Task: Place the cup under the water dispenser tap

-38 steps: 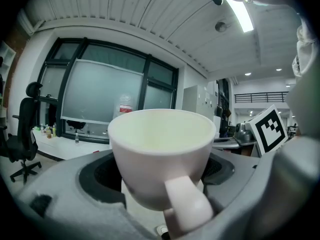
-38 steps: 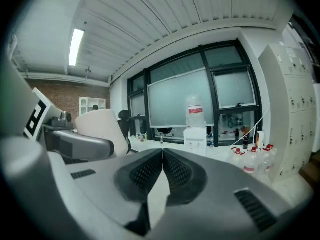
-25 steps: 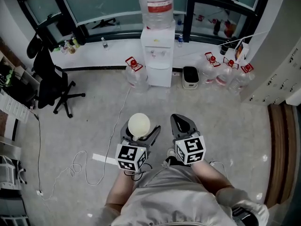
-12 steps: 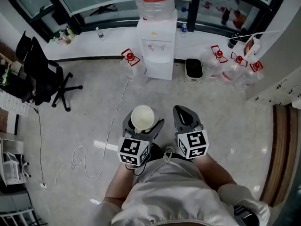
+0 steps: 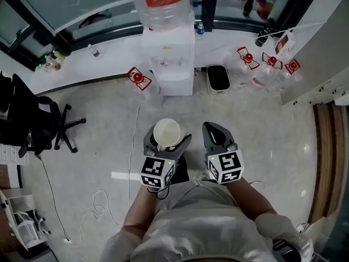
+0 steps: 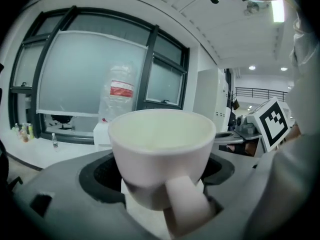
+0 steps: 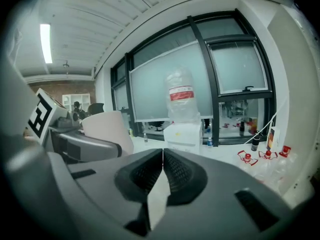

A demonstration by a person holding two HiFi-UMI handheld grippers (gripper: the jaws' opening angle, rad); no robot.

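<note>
Pale speckled floor (image 5: 82,146) fills most of the head view, with a dark-framed window wall along the top and a white ledge below it. Against that ledge stands the white water dispenser (image 5: 170,64), a big clear bottle (image 5: 161,1) upturned on top of it. Spare jugs with red caps (image 5: 264,70) sit in a cluster to its right, one more jug (image 5: 137,81) stands at its left, and a small dark-topped bin (image 5: 218,79) is just beside its base. A black office chair (image 5: 27,124) is far off to the left, and a thin cable (image 5: 133,141) trails across the floor. The left gripper (image 5: 166,142) is clamped on the cream cup (image 5: 166,130), which stays upright and open at the top, well apart from the dispenser. In the left gripper view the cup (image 6: 160,144) fills the space between the jaws with its handle (image 6: 187,206) turned toward the camera. The right gripper (image 5: 212,127) is held just beside the left one, its jaws pressed together on nothing, as the right gripper view shows, with the dispenser (image 7: 182,134) straight ahead.
</note>
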